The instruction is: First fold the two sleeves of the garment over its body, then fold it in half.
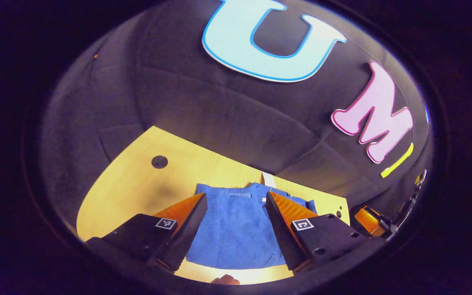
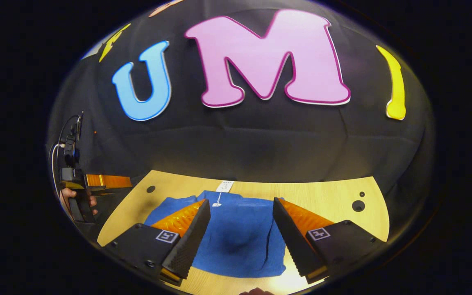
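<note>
Both grippers hang above the table with nothing between their fingers: the left gripper (image 1: 236,205) has its fingers spread wide, and the right gripper (image 2: 240,209) is parted just as far. In the right gripper view the left gripper (image 2: 96,184) also shows off to the side, past the table's left edge, with a hand (image 2: 66,196) wrapped round its handle.

Largest first: the wooden table (image 1: 133,180) carries everything. The blue garment (image 1: 236,229) lies flat in its middle, collar toward the far edge and hem toward the near edge. It already reads as a compact rectangle, so the sleeves look folded over the body, with one fold line running down its right side in the right gripper view (image 2: 236,241); I judge the half-fold is the step in hand. A small white tag (image 1: 268,179) sticks out at the collar, near the far edge.

To do it well, each gripper should likely drop to one of the two near hem corners, pinch through all the layers so the tucked sleeves come along, then lift and carry the hem to the collar together, keeping the edge taut and square.

No containers are on the table, so nothing is held in any.
</note>
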Demonstrator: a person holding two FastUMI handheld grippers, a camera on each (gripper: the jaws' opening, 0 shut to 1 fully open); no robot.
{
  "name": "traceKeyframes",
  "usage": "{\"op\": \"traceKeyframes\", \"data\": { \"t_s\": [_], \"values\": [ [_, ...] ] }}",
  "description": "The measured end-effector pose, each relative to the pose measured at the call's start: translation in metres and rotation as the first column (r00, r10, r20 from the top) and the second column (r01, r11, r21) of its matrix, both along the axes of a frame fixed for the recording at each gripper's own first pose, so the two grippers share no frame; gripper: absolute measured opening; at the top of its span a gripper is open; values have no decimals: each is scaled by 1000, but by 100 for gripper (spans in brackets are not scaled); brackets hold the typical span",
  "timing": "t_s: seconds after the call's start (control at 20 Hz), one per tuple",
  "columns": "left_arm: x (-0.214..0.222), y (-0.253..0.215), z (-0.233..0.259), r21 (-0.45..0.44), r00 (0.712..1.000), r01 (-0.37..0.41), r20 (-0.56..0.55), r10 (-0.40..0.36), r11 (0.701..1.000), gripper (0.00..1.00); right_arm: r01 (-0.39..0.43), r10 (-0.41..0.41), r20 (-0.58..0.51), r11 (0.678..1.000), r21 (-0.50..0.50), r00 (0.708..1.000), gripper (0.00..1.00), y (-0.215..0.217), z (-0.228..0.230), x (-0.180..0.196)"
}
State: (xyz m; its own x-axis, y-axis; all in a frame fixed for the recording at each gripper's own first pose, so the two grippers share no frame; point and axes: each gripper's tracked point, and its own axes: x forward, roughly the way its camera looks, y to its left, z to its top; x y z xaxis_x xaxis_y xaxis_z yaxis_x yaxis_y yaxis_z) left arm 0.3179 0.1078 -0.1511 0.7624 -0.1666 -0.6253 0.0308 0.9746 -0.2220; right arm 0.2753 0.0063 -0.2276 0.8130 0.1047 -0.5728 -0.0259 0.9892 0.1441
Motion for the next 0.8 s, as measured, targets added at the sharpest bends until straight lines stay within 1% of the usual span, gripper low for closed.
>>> {"op": "traceKeyframes", "data": {
  "t_s": [0.05,0.2,0.25,0.3,0.4,0.45,0.5,0.6,0.75,0.8],
  "values": [
    [-15,-4,13,26,999,12,39,-13,1000,85,-3,3,16,1000,-10,1000,98,4,11,-12],
    [-64,-22,47,60,989,37,141,-46,997,85,10,-9,71,1000,-18,997,98,17,43,-46],
    [-81,-26,57,78,982,45,177,-58,996,82,17,-15,82,1000,-21,997,98,23,53,-62],
    [-95,-28,69,105,973,37,223,-60,994,82,25,-22,96,999,-27,995,98,28,63,-76],
    [-124,-36,92,148,951,36,300,-80,988,87,40,-36,124,999,-32,992,98,38,81,-102],
    [-141,-40,103,163,940,36,328,-89,986,87,46,-42,136,998,-31,990,98,42,91,-117],
    [-157,-43,113,175,931,41,350,-101,984,84,56,-51,150,998,-28,987,98,48,101,-131],
    [-188,-45,130,204,906,33,407,-115,978,84,70,-65,197,997,-19,978,98,58,125,-157],
    [-238,-45,148,221,875,20,469,-124,975,84,91,-77,263,995,-39,962,97,64,160,-194],
    [-251,-47,155,210,854,22,504,-128,977,84,100,-84,283,994,-44,955,97,66,170,-204]
  ]
}}
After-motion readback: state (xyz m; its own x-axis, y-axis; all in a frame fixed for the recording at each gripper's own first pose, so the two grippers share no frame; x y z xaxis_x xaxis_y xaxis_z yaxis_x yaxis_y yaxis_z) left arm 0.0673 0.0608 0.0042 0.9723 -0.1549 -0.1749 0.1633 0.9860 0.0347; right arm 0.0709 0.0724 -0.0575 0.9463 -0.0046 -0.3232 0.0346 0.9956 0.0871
